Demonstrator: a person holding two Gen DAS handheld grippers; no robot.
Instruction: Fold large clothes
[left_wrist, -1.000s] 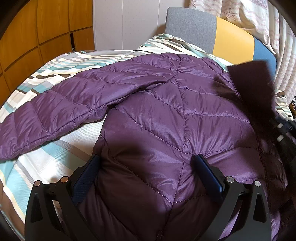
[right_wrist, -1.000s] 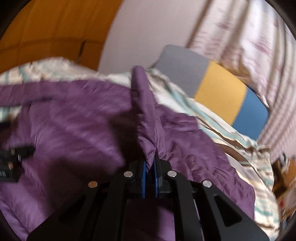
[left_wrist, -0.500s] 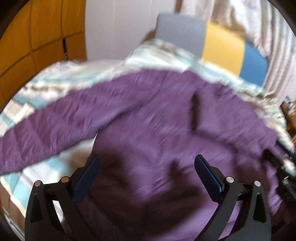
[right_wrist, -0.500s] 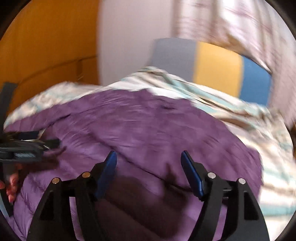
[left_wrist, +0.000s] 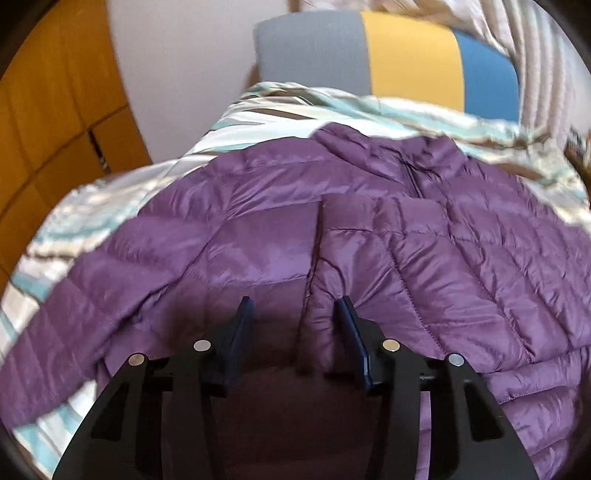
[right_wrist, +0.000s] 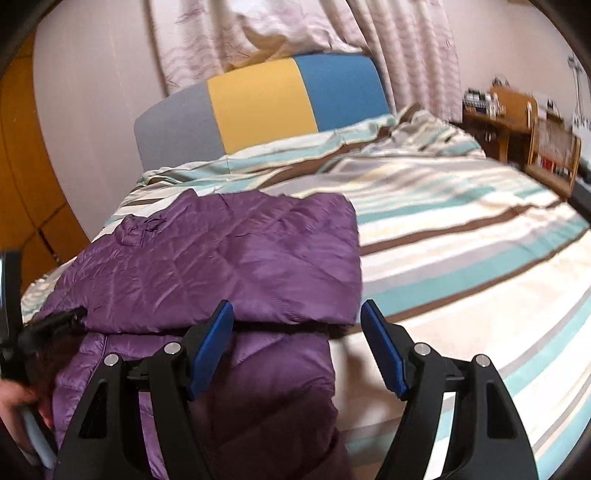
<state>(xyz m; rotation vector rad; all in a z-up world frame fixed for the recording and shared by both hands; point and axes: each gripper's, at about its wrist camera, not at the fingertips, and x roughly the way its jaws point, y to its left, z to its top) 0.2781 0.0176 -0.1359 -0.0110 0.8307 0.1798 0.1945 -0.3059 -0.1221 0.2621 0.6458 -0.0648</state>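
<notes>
A purple quilted down jacket (left_wrist: 424, 258) is spread on the striped bedcover (right_wrist: 461, 236) toward the bed's left side, with its collar (left_wrist: 369, 144) turned toward the headboard (right_wrist: 258, 107). One quilted panel (right_wrist: 236, 258) has been laid over the body of the garment, its sewn hem running across just ahead of the right gripper (right_wrist: 297, 345). A sleeve (left_wrist: 122, 280) is stretched out toward the left edge of the bed. A raised edge of the jacket's fabric (left_wrist: 317, 325) is seen between the blue pads of the left gripper (left_wrist: 293, 339), whose jaws are closing; the right-hand pad lies against the fold, while the other pad is still apart from it. The right gripper is held unclenched, its jaws closing slightly, with only the hem and the bedcover seen beyond its pads and nothing pressed between them. The headboard is made up of grey, yellow and blue sections. Patterned curtains (right_wrist: 388, 40) hang behind it, and wooden furniture (right_wrist: 517, 122) is seen past the bed's far right corner.
</notes>
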